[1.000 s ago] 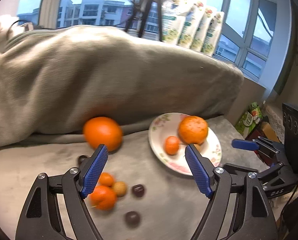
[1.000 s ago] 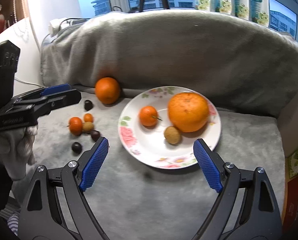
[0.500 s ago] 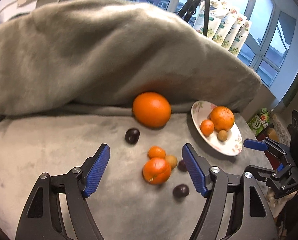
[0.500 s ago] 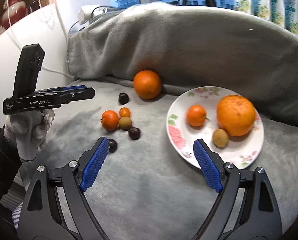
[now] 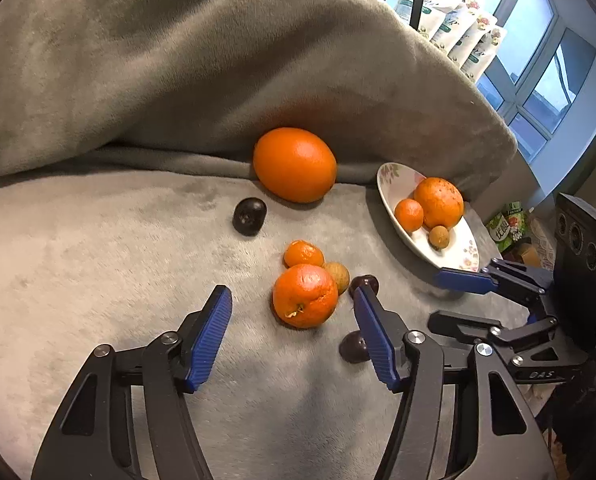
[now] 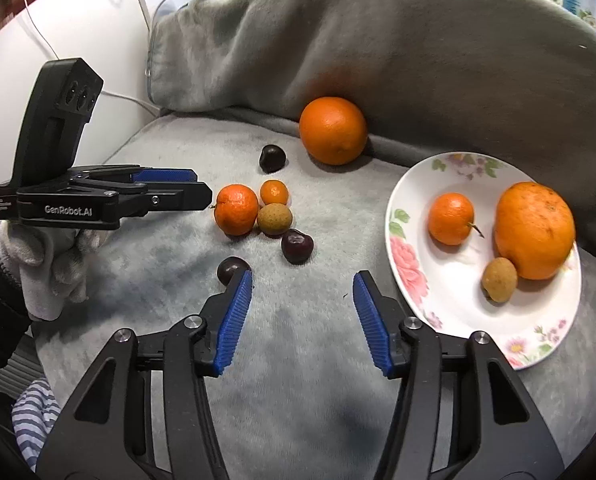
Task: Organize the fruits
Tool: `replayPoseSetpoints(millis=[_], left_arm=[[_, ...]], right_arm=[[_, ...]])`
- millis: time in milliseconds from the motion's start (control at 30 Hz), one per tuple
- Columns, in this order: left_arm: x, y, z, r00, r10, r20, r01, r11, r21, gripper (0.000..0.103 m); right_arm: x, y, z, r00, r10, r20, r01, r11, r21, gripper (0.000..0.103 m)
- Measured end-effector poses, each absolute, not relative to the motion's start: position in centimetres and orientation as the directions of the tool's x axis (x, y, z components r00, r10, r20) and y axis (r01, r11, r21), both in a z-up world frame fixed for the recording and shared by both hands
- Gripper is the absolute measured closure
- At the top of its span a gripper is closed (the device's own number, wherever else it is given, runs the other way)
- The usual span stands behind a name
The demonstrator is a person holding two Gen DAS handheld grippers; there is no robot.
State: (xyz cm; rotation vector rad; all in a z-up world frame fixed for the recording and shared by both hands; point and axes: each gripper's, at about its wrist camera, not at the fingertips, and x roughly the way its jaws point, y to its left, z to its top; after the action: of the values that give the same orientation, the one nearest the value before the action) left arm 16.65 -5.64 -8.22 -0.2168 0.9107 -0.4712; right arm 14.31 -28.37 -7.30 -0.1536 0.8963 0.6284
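Note:
A floral plate (image 6: 450, 292) (image 5: 394, 196) holds a big orange (image 6: 534, 230), a mandarin (image 6: 451, 218) and a longan (image 6: 499, 279). On the grey blanket lie a large orange (image 5: 295, 164) (image 6: 333, 130), a mandarin (image 5: 305, 295) (image 6: 236, 209), a tiny orange (image 5: 303, 254) (image 6: 274, 192), a longan (image 5: 337, 276) (image 6: 274, 219) and three dark cherries (image 5: 249, 216) (image 6: 297, 246) (image 6: 232, 269). My left gripper (image 5: 292, 312) is open, just in front of the mandarin. My right gripper (image 6: 302, 294) is open and empty, near the cherries, left of the plate.
A blanket-covered backrest (image 5: 218, 60) rises behind the fruit. Packets (image 5: 458, 36) stand on the window sill. A snack bag (image 5: 506, 228) sits beyond the seat's right edge. The gloved hand (image 6: 46, 264) holds the left gripper at the seat's left edge.
Both grippers have swung left, off the plate and toward the loose fruit. My left gripper has come closer to the mandarin. Both stay open.

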Motion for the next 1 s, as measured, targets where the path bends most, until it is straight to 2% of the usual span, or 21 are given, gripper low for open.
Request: replayPoseSetpoints(millis=[167,500,800,1000], left_arm=[[16.8,-5.9,-8.7,0.504,-0.489,-0.712,0.302,0.872,-0.385,0.046],[17.2,-6.4,-9.2,0.480,-0.511,-0.713,0.310,0.859,-0.407,0.047],[17.6,-6.7,-10.2,0.459,-0.517,-0.722,0.303,0.855,-0.421,0.057],[17.9,-6.4,-10.4,0.456,-0.522,-0.721,0.297,0.853,-0.430,0.060]], right_arm=[[15.2,-27.5,-7.8,0.441,0.444,-0.780,-0.583,0.803,0.128,0.055],[16.7,-25.8,-8.7,0.412,0.445,-0.795,-0.596,0.792,0.134,0.059],[17.6,-25.4,-9.2,0.400,0.442,-0.803,-0.591,0.794,0.143,0.064],[17.9,-25.1,-9.4,0.398,0.439,-0.806,-0.593,0.793,0.139,0.065]])
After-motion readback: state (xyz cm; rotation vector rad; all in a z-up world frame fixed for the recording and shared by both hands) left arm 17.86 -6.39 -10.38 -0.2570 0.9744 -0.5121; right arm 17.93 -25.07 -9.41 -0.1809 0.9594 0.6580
